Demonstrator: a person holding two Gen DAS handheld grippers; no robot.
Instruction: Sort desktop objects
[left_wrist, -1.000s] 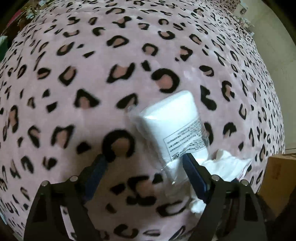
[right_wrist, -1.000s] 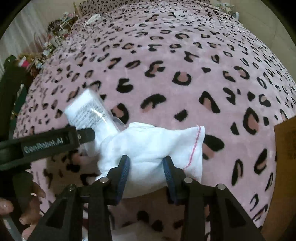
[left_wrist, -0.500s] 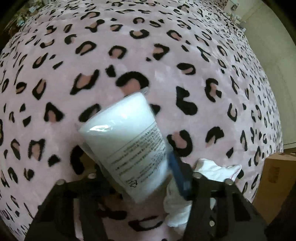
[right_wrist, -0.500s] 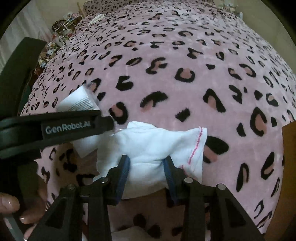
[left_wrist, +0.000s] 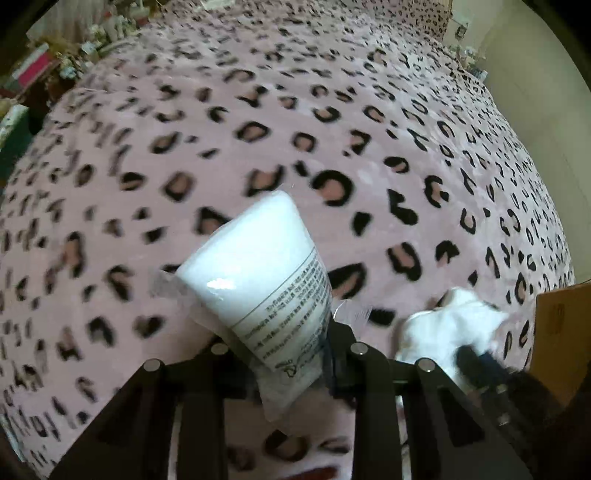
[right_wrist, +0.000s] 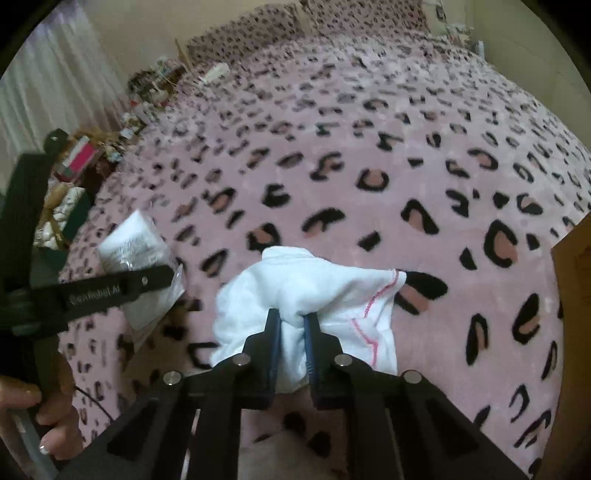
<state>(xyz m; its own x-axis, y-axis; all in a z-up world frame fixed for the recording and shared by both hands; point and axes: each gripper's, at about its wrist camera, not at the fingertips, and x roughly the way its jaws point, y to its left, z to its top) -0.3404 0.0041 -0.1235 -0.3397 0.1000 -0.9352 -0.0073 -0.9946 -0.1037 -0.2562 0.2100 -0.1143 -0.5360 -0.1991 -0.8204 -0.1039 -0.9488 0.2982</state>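
Note:
A white pack in clear plastic wrap (left_wrist: 266, 280) with black print sticks up from my left gripper (left_wrist: 280, 354), which is shut on its lower end and holds it off the bed. The same white pack (right_wrist: 136, 243) shows at the left of the right wrist view, behind the left gripper's black finger. My right gripper (right_wrist: 293, 325) is shut on a bunched white cloth with a pink stitched hem (right_wrist: 314, 291), lifted a little over the blanket. That white cloth (left_wrist: 454, 321) also appears at the lower right of the left wrist view.
A pink leopard-print blanket (left_wrist: 332, 129) covers the whole bed. A brown cardboard box (right_wrist: 576, 295) stands at the right edge; the same box (left_wrist: 561, 332) shows in the left wrist view. Cluttered small items (right_wrist: 147, 92) line the far left side. A hand (right_wrist: 48, 413) holds the left gripper.
My left gripper closed on the white pack and lifted it. My right gripper squeezed shut on the white cloth, bunching it, and rose slightly. Both views tilted up the bed.

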